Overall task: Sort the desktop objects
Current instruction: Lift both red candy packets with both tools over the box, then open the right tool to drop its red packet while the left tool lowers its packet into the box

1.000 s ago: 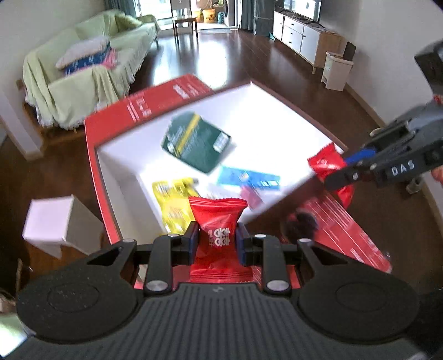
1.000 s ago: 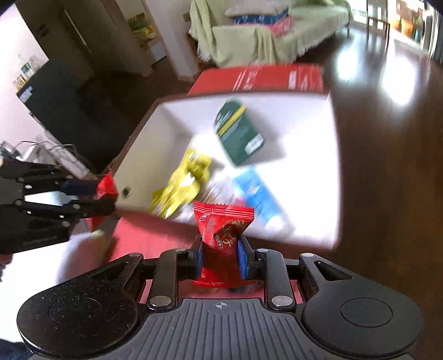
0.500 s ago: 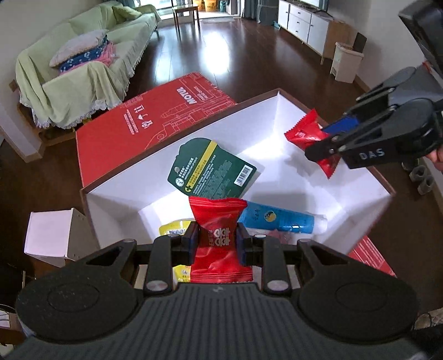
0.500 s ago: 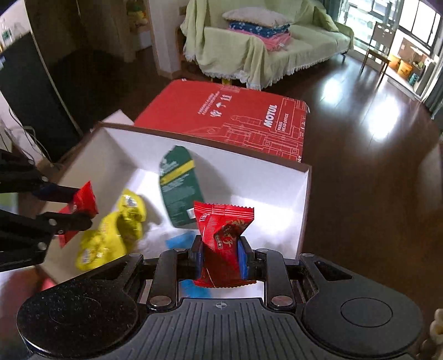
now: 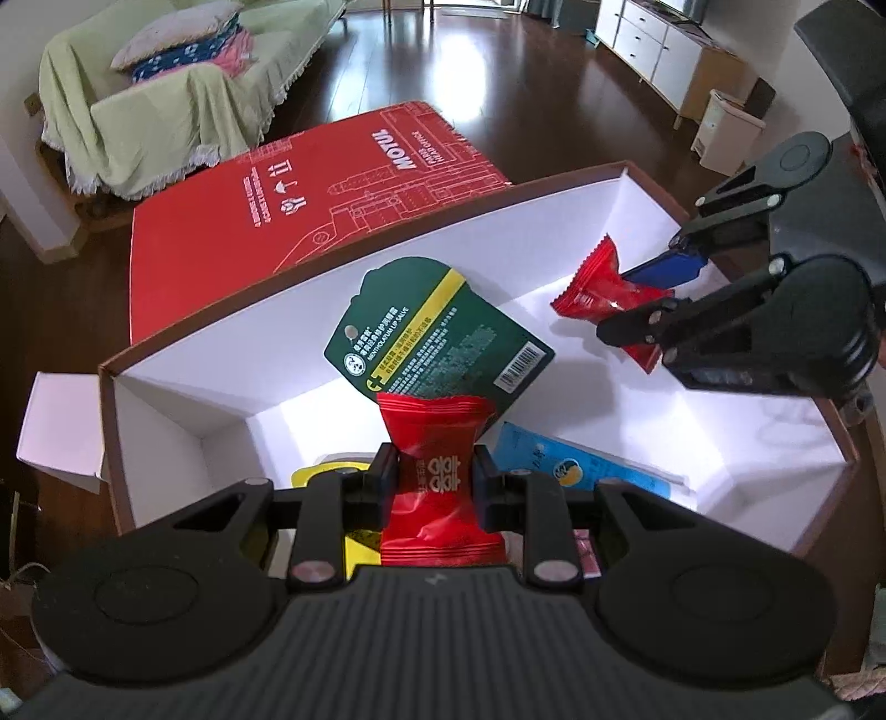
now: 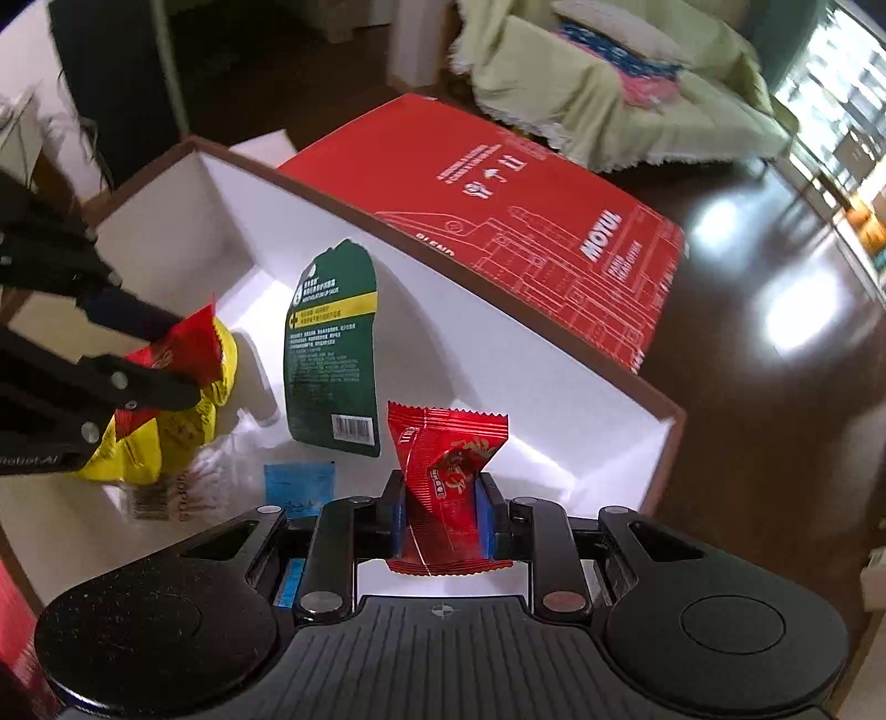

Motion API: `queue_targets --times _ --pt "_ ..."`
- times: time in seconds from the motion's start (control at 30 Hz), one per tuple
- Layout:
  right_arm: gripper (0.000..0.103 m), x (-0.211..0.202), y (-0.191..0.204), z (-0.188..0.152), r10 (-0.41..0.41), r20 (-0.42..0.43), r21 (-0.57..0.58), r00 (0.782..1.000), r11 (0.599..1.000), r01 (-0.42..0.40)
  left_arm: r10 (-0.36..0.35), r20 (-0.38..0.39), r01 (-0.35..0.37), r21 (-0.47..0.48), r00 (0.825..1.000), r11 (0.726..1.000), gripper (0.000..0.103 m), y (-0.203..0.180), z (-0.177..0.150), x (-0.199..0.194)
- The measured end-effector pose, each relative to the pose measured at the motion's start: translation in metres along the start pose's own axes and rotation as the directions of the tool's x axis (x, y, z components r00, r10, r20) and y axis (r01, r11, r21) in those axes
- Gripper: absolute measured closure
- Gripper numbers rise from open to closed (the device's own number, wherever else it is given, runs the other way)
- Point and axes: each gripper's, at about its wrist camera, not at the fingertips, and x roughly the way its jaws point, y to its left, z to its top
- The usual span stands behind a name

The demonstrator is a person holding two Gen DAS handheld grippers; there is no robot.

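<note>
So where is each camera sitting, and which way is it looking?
Left wrist: sits on the left gripper, looks along its fingers into the white box; the right gripper shows.
Right wrist: sits on the right gripper, looks into the box; the left gripper shows.
Shared: the box, green card, red lid, sofa.

Glossy crinkled foil candy wrapper [image 6: 446, 471]; matt white cardboard box [image 6: 515, 354]; polished wood floor [image 6: 775, 387].

A green-draped sofa [image 5: 166, 105] with pillows [image 5: 183, 47] stands on dark wood floor [image 5: 498, 72], a white cabinet [image 5: 664, 50] opposite.
</note>
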Motion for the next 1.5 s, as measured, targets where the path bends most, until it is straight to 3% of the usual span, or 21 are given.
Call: queue_targets --times 0.27,0.33,0.37,0.97,1.07,1.5 --pt "0.079 0.026 0.0 0.008 -0.001 -0.008 -0.1 1.0 0.995 0.0 0.007 -0.018 -0.007 -0.03 1.0 1.0 0.08 0.009 0.005 0.016" --pt "0.056 0.028 -0.002 0.007 0.008 0.003 -0.095 1.0 0.995 -0.008 0.005 -0.023 -0.006 -0.036 1.0 0.999 0.08 0.01 0.006 0.018" --pt "0.036 0.028 -0.003 0.007 0.012 0.012 -0.094 1.0 0.996 -0.011 0.002 -0.025 -0.003 -0.04 1.0 0.999 0.08 0.011 0.006 0.02" --pt "0.035 0.018 -0.015 -0.002 0.083 0.032 -0.086 0.996 0.993 -0.08 -0.067 -0.055 0.067 -0.006 0.996 0.998 0.079 -0.003 0.011 0.037" --pt "0.035 0.016 -0.014 -0.004 0.09 0.032 -0.083 0.995 0.993 -0.087 -0.059 -0.06 0.06 0.01 0.996 0.998 0.07 -0.005 0.009 0.037" --pt "0.035 0.006 -0.006 -0.011 0.109 0.015 -0.075 0.994 0.991 -0.108 -0.019 -0.068 0.021 0.018 0.997 1.0 0.069 -0.004 0.003 0.03"
